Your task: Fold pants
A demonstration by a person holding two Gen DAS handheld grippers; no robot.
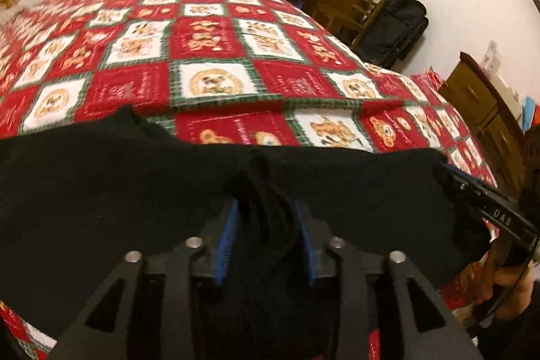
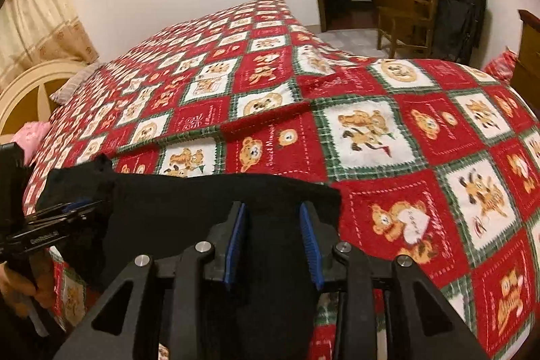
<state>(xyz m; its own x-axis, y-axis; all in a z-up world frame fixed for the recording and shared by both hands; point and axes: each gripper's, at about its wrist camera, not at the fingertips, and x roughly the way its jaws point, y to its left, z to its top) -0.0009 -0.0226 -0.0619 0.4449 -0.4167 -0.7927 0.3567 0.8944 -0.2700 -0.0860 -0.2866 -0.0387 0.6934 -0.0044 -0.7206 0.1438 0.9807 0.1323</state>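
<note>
In your left wrist view, your left gripper (image 1: 266, 208) pinches bunched black pants (image 1: 135, 191) at lower centre above the bedspread (image 1: 219, 56), and in your right wrist view your right gripper (image 2: 274, 218) clamps their edge, the cloth stretching toward lower left.

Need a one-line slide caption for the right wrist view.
Right claw grips one end of the black pants over a red teddy-bear bedspread; left claw holds the other end.
</note>
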